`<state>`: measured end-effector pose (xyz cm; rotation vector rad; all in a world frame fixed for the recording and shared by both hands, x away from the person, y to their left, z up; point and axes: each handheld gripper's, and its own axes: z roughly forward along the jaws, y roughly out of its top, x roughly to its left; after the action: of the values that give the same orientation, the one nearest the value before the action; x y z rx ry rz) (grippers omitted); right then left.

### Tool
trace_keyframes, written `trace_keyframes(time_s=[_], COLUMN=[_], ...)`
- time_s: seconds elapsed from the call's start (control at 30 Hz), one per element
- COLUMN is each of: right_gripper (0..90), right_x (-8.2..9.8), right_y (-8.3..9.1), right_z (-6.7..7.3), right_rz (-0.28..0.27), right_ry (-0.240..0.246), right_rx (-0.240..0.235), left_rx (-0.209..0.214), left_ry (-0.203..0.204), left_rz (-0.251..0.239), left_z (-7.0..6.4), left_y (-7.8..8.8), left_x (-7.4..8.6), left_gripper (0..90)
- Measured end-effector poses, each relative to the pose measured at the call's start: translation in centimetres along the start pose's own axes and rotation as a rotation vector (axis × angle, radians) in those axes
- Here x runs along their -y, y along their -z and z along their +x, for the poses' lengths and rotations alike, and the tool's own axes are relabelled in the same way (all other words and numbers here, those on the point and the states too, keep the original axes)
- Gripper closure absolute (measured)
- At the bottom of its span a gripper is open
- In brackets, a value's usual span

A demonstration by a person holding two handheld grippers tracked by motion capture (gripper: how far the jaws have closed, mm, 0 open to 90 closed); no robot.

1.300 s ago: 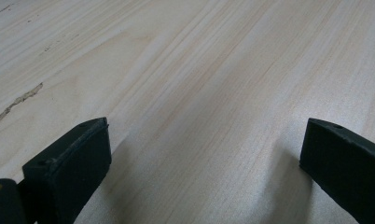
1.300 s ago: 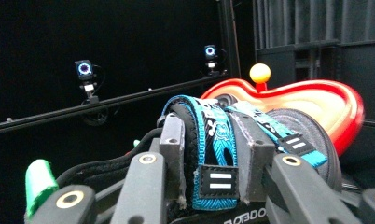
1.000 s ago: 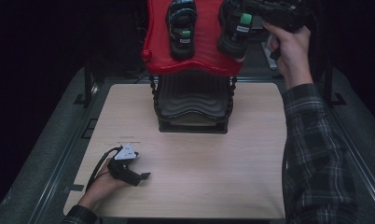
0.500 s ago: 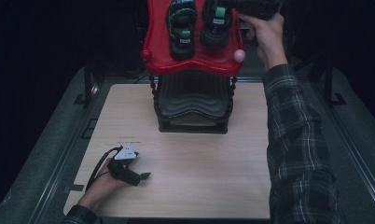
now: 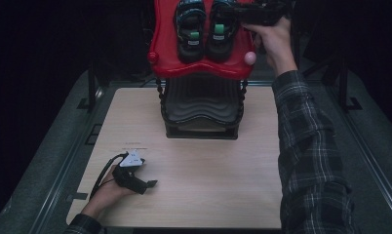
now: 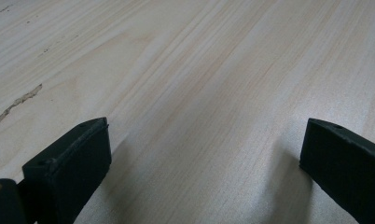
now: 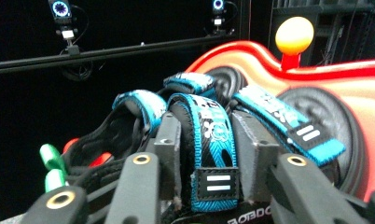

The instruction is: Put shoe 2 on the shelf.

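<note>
Two black sandals with blue straps lie side by side on a red tray at the back of the table: the left sandal and the right sandal. My right gripper reaches in from the right to the right sandal. In the right gripper view its jaws flank a blue strap, and the pads still touch the strap's sides. Those jaws have just been opening. My left gripper rests on the table at the front left, open with bare wood between its jaws.
The red tray sits on a black ribbed stand at the table's far middle. A pink ball sticks up at the tray's right corner, seen as an orange knob in the right gripper view. Dark metal rails run along both table sides.
My right hand carried the right sandal leftward from beyond the tray's right edge and set it beside the left sandal. The left hand stayed still.
</note>
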<state>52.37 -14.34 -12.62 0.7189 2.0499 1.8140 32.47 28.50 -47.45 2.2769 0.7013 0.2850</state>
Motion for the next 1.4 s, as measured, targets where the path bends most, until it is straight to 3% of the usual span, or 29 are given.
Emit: trace_keyframes(time_s=[0.13,0.27,0.47,0.67,0.9,1.4], right_gripper=[52.5,41.0,37.7,37.4,34.6,14.1], right_x=[0.4,0.3,0.5,2.3,4.9,11.0], right_y=[0.3,1.1,4.0,7.6,10.5,13.7], right_z=[0.3,0.8,1.6,2.1,3.0,4.8], right_rz=[0.003,-0.012,-0.037,-0.027,0.016,0.125], right_ry=[-0.009,-0.011,-0.010,-0.023,-0.030,-0.071], right_rx=[0.012,0.057,0.092,0.123,0.166,0.229], left_rx=[0.001,0.003,0.004,0.001,-0.002,-0.001], left_ry=[-0.003,-0.006,-0.007,-0.004,-0.001,-0.001], left_rz=[0.002,0.003,0.004,0.001,0.000,0.005], left_z=[0.0,0.1,0.1,0.0,0.0,0.0], left_y=[0.0,-0.1,-0.1,-0.1,-0.1,-0.1], left_x=[0.0,-0.1,-0.1,-0.1,-0.1,-0.1], left_gripper=[1.1,1.1,1.1,1.1,1.1,1.1])
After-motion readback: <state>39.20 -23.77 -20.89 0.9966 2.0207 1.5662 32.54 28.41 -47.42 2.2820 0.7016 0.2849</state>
